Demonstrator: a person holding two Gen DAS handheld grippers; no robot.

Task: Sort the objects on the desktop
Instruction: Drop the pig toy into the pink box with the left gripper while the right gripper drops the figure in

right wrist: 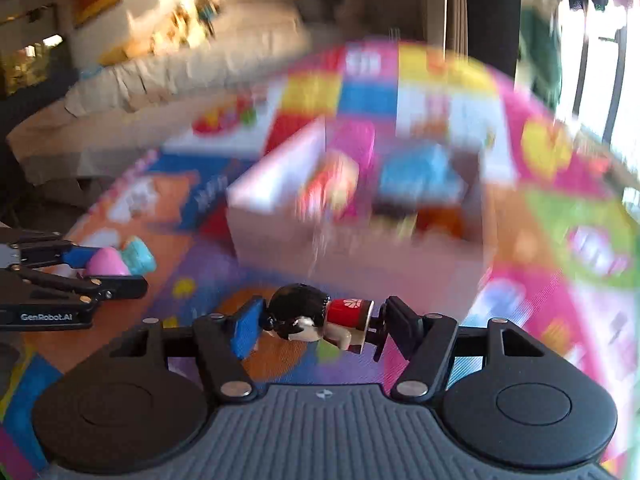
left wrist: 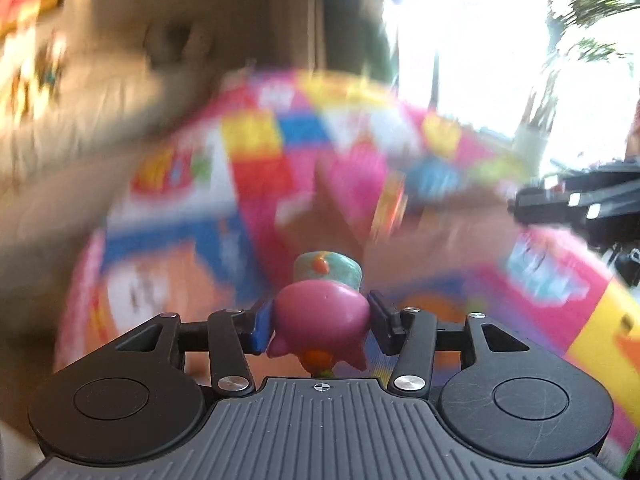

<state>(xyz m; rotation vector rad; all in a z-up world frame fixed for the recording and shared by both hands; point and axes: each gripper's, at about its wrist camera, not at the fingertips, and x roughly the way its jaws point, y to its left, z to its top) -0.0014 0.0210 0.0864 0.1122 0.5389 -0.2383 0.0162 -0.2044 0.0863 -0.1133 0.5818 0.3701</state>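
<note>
My left gripper (left wrist: 320, 322) is shut on a pink toy figure (left wrist: 320, 316) with a teal hat, held above the play mat. It also shows at the left of the right wrist view (right wrist: 106, 270), with the pink toy (right wrist: 106, 261) between its fingers. My right gripper (right wrist: 318, 326) is shut on a small doll (right wrist: 316, 316) with black hair and a red body, lying sideways between the fingers. A cardboard box (right wrist: 360, 248) with several blurred toys inside stands ahead of the right gripper. The right gripper shows at the right edge of the left wrist view (left wrist: 524, 204).
A colourful patchwork play mat (right wrist: 560, 208) covers the floor. A pale sofa (right wrist: 180, 64) runs along the back left. Bright windows (left wrist: 480, 40) and a dark curtain are at the back right. Both views are motion-blurred.
</note>
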